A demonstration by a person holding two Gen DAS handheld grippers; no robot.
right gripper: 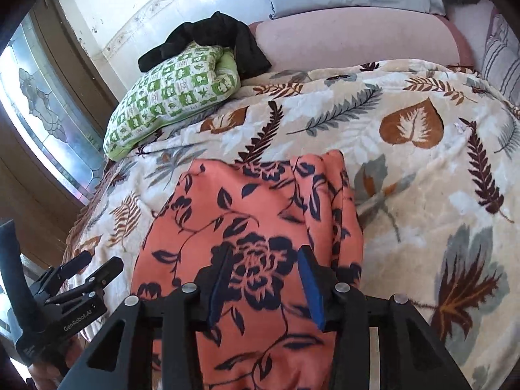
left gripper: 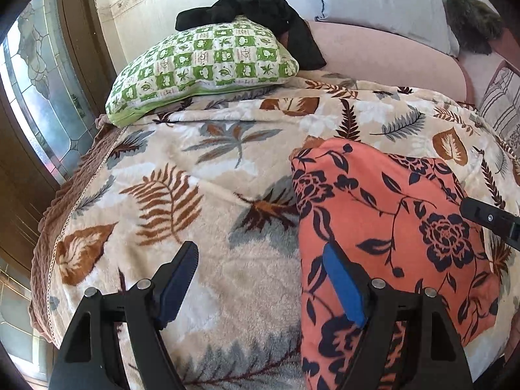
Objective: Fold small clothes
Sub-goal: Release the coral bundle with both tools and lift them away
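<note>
below both frames, orange floral garment (right gripper: 247,227) cut off (near hem unseen)

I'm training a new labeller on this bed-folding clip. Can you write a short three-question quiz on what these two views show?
1. True or false: the orange floral-print garment lies on the leaf-patterned fleece blanket.
2. What rests on top of the green-and-white checked pillow? A) a black cloth B) a striped cushion C) a blue towel
3. Fill in: in its own view, the left tool has ____ between its fingers.

Key
1. True.
2. A, the black cloth is draped over the pillow's far edge.
3. Nothing; its fingers stand wide apart above the blanket and the garment's edge. The right tool hovers over the garment.
</note>
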